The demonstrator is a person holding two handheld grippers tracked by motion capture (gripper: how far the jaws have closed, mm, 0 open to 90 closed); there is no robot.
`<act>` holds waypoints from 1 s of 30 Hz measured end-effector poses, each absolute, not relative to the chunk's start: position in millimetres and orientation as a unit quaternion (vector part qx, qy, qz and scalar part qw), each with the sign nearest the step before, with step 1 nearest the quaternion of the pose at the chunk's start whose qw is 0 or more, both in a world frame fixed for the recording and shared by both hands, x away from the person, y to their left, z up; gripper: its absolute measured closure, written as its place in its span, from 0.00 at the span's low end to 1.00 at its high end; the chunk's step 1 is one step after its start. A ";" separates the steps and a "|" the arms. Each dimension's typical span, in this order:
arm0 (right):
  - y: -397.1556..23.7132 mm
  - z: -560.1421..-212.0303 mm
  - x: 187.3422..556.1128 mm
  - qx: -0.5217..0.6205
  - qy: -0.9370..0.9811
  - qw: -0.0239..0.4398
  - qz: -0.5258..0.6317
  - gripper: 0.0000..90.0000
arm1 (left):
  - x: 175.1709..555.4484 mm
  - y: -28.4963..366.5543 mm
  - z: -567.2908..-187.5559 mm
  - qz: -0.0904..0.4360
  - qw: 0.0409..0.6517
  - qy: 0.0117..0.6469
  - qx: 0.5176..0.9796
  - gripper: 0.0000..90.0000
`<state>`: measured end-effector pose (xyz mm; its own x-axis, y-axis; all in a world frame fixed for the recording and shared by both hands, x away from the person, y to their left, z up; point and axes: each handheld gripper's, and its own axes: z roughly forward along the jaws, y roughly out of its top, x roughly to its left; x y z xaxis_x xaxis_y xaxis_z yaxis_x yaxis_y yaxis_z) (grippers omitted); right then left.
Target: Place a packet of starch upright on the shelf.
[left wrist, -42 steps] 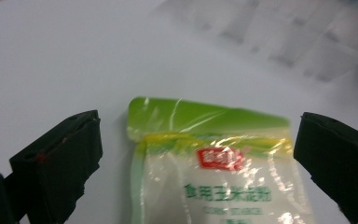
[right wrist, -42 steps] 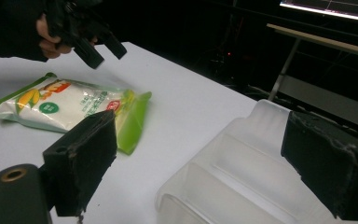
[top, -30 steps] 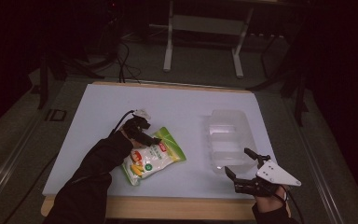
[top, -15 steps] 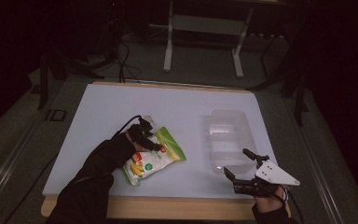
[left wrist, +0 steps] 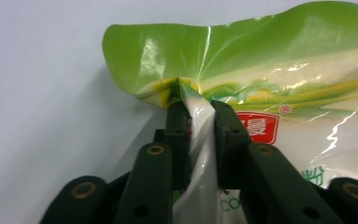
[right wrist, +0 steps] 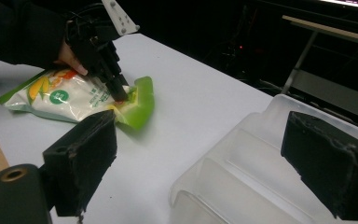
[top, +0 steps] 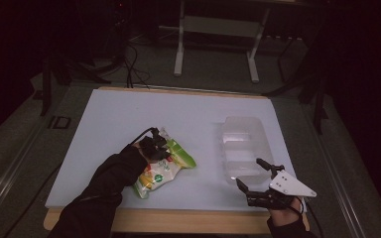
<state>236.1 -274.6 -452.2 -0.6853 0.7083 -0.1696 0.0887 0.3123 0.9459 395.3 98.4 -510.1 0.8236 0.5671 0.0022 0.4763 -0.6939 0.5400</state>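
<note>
Two jaws of the left claw (left wrist: 200, 116) pinch the snack bag's (left wrist: 279, 60) crumpled edge.

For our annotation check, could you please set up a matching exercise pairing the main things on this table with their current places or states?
Things:
1. green and white plastic snack bag
2. clear plastic container
3. left gripper
4. right gripper

States:
A. jaws open, nothing between them
B. lying on the white table, left of the middle
C. jaws pinching a fold of film
D. empty, near the right edge

Pairs: 1-B, 2-D, 3-C, 4-A
</note>
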 end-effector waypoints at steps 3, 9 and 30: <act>-274.8 -452.3 236.3 0.265 0.754 0.295 0.523 0.12 | 395.1 99.9 -508.2 0.086 0.271 0.290 0.914 0.91; -277.0 -451.9 236.9 0.267 0.753 0.295 0.524 0.12 | 391.3 108.5 -498.0 0.080 0.313 0.298 0.898 0.94; -272.7 -440.0 230.9 0.236 0.751 0.311 0.533 0.15 | 347.4 130.1 -432.9 0.131 0.417 0.280 0.855 0.95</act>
<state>230.9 -272.7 -440.0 -0.6950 0.6861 -0.2149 0.0231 0.3201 0.9471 347.4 130.1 -432.9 0.8091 0.5876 -0.0103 0.3696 -0.4952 0.7862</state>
